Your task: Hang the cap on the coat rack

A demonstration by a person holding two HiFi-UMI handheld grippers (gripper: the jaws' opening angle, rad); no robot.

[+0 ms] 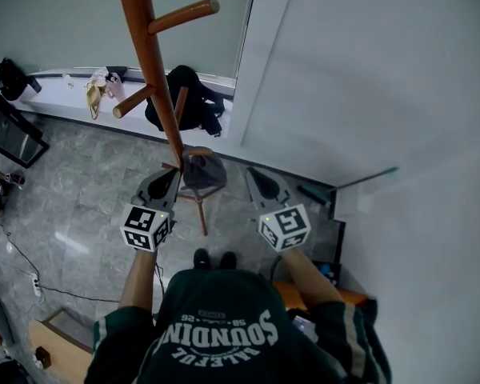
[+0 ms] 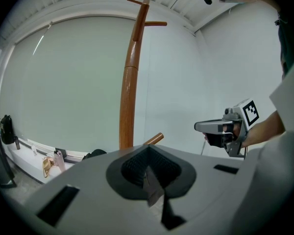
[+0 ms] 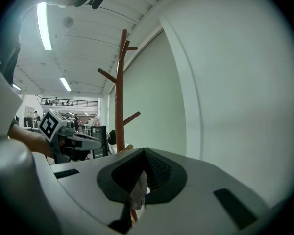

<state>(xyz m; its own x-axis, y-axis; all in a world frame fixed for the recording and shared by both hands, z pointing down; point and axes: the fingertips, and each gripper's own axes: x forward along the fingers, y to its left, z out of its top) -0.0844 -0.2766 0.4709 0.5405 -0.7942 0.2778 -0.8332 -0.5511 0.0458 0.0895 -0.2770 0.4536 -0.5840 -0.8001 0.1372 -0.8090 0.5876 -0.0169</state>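
While gray cap sits on a low peg of coat rack, L gripper & R gripper flank it, L one just beside it; both jaws fully closed, nothing btwn them.

The coat rack stands on the floor straight ahead of the person, in front of a window ledge. The cap hangs on the coat rack, lower down than its bare pegs. The left gripper is just left of the cap, close beside the rack's pole. The right gripper is to the right of the rack, apart from the cap. Behind the rack a bag lies on the ledge, with small items further left along it. A wall rises to the rack's right. The person's shoes are on the floor before the rack's base.
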